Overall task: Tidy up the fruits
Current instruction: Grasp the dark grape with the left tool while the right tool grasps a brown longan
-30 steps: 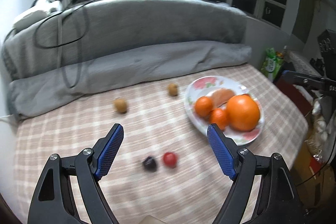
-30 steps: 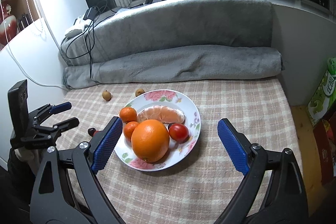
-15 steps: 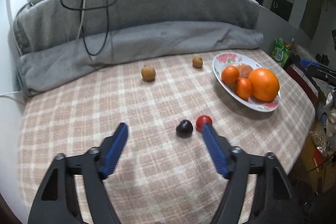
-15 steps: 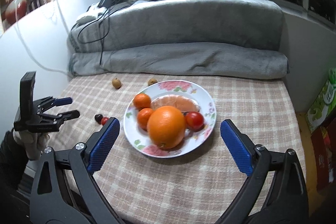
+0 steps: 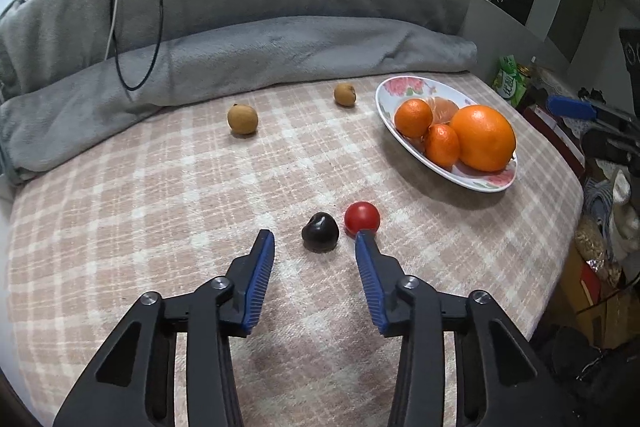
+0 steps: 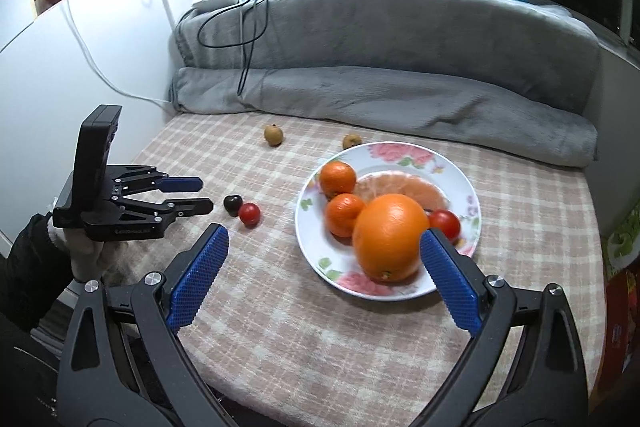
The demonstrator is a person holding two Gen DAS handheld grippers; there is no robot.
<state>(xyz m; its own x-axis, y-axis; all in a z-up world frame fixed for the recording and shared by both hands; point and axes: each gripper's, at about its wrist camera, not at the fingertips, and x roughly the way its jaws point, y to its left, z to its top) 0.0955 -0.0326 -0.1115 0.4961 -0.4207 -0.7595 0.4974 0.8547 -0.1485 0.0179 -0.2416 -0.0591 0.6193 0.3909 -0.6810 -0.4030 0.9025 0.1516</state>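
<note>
Fruit lies scattered on a checked surface [image 5: 160,195]. Left gripper [image 5: 314,247] hovers low with jaws half open and empty, framing a dark cherry [image 5: 320,231] that sits just left of a red tomato [image 5: 362,218]. Right gripper [image 6: 324,247] waits wide open, empty, near the flowered plate [image 6: 464,187]. Cherry looks small, light, smooth, easily bruised; pinch gently across its widest middle.

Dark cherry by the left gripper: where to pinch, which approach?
Pinch the dark cherry across its round middle, coming straight ahead and down with the left gripper. Its open jaws already flank it. The red tomato sits close on the right, so keep the right finger in the gap between them.
</note>
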